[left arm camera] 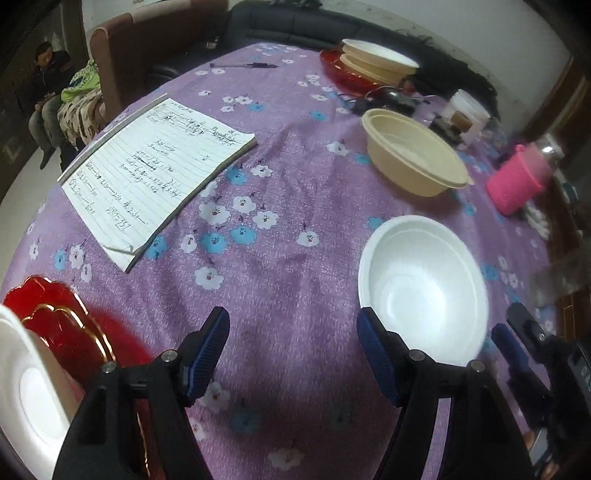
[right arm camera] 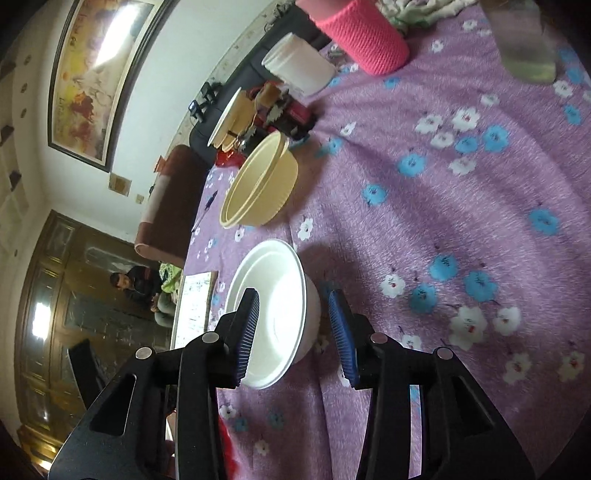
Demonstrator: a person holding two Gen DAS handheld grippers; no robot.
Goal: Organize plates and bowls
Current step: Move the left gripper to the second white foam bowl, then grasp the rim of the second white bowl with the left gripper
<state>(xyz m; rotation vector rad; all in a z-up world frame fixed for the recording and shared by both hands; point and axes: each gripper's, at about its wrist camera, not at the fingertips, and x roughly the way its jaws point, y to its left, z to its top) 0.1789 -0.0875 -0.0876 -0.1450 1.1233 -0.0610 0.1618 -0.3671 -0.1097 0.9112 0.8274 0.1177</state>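
Straddling the near rim of the white bowl (right arm camera: 275,314), right hand-held gripper (right arm camera: 293,334), spread wide and released: one finger inside the bowl's mouth, the other outside its wall, neither pad clearly pressing it. Bowl upright on the purple flowered cloth of the table (right arm camera: 461,221), nothing inside. Beyond it, well apart, a tan bowl (right arm camera: 258,184), seemingly two nested. Farther still, a stack of tan dishes (right arm camera: 231,122) on something red, near a white tub (right arm camera: 299,68) and a pink knitted cup (right arm camera: 364,35).

Hovering over bare cloth, left hand-held gripper (left arm camera: 293,354), likewise wide and empty. Same white bowl (left arm camera: 423,290) just beside its right finger, not between the pads; right hand-held gripper's dark tip (left arm camera: 517,332) at the bowl's far-right edge. Near the bottom left, a red plate (left arm camera: 62,321) with gold trim, part hidden by a white dish (left arm camera: 26,376). Farther off, a written notepad (left arm camera: 159,170) and a pen (left arm camera: 243,65).
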